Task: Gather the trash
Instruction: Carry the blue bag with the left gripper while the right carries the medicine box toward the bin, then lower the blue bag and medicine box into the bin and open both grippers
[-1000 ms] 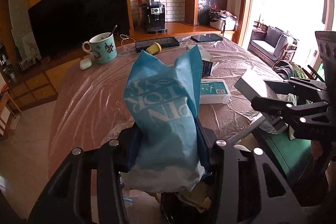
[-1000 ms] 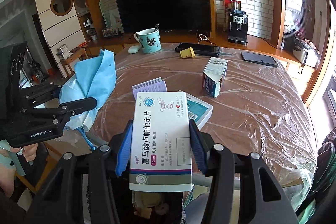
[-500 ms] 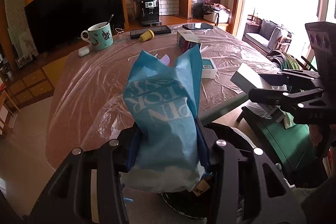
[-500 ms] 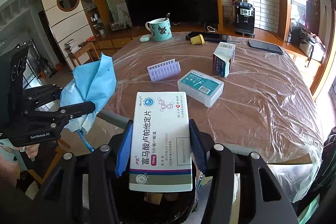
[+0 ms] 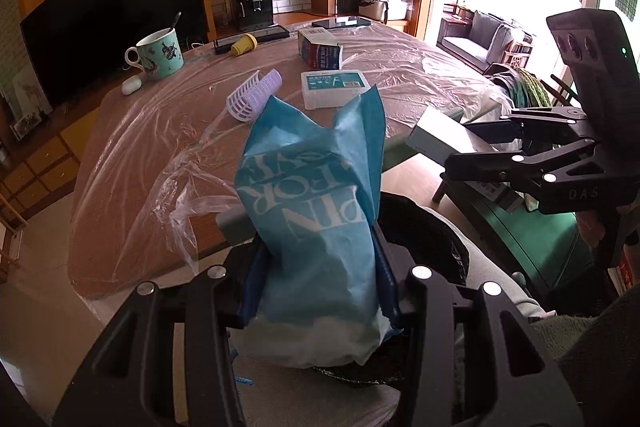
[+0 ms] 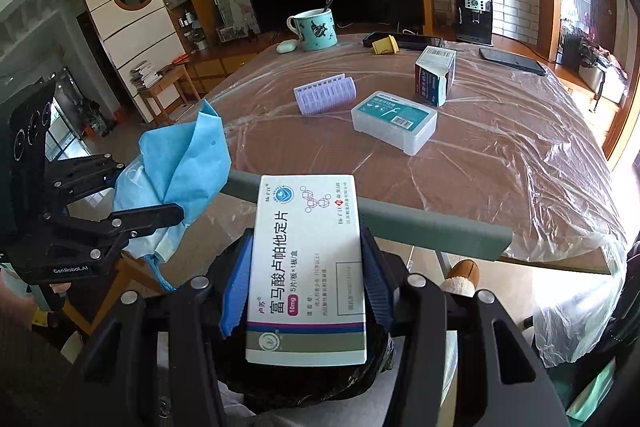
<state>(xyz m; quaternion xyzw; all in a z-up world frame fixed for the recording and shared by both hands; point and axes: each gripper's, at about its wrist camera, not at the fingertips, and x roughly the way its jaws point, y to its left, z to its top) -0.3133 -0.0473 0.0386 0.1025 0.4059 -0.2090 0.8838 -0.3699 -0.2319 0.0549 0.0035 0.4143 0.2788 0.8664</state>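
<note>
Between the left jaws sits a pinched blue bag (image 5: 316, 239); right jaws pinch a medicine box (image 6: 306, 267).

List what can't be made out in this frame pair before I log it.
- Black trash bag: its contents, hidden in the left wrist view by the blue bag in the left claw, and in the right wrist view by the medicine box in the right claw.
- Mug: what is inside, since only the rim and a spoon handle show.
- Small carton: print too small to read.
</note>
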